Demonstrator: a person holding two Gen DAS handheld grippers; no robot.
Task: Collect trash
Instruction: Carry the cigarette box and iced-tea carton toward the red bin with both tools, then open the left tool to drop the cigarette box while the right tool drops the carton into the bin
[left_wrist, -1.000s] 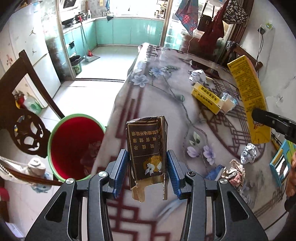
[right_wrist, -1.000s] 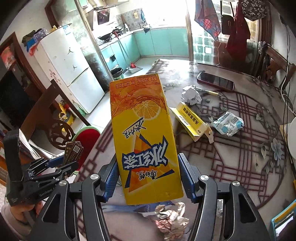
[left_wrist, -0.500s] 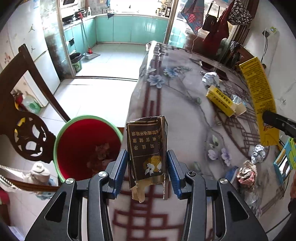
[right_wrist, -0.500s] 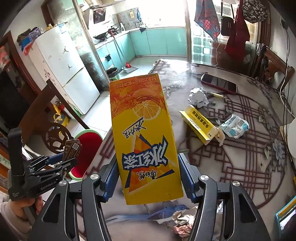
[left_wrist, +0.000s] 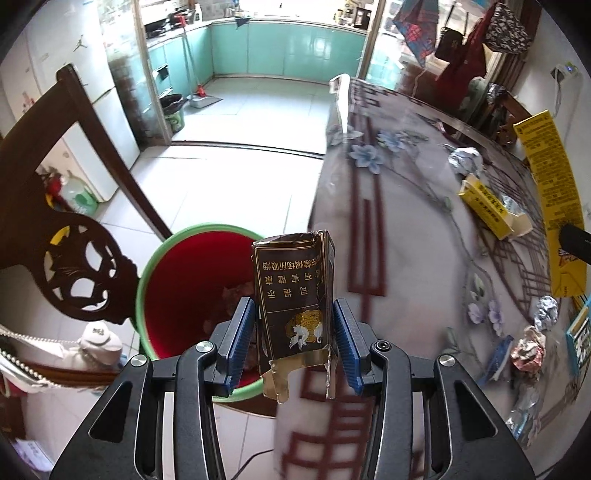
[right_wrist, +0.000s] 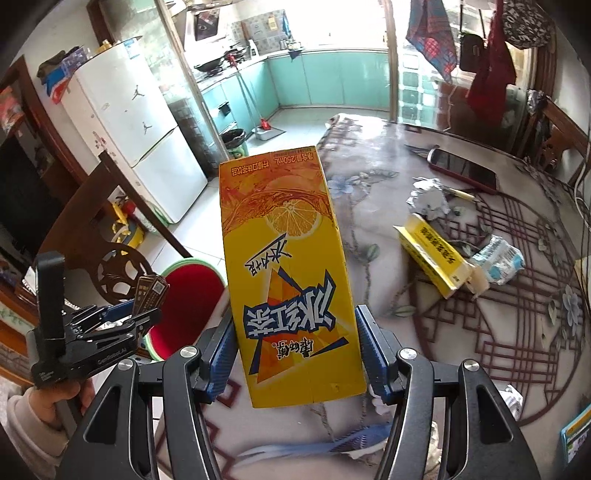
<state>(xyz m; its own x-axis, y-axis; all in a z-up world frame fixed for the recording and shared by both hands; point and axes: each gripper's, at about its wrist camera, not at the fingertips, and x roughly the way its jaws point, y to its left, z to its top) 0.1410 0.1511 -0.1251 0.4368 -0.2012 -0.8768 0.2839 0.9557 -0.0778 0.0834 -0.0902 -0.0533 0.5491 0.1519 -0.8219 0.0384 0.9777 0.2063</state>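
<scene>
My left gripper is shut on a dark cigarette pack, held upright at the table's left edge, just right of a red bin with a green rim. My right gripper is shut on a tall yellow lemon-tea carton above the table. The right wrist view also shows the left gripper with the cigarette pack beside the bin. Seen from the left wrist, the carton stands at the far right. The bin holds some trash at its bottom.
On the flowered tablecloth lie a yellow box, crumpled paper, a wrapped tissue pack, a phone and foil scraps. A dark wooden chair stands left of the bin. A fridge is behind.
Both grippers have moved left towards the table's edge with their loads. The bin has come closer to the left gripper and now lies right beside the cigarette pack.
</scene>
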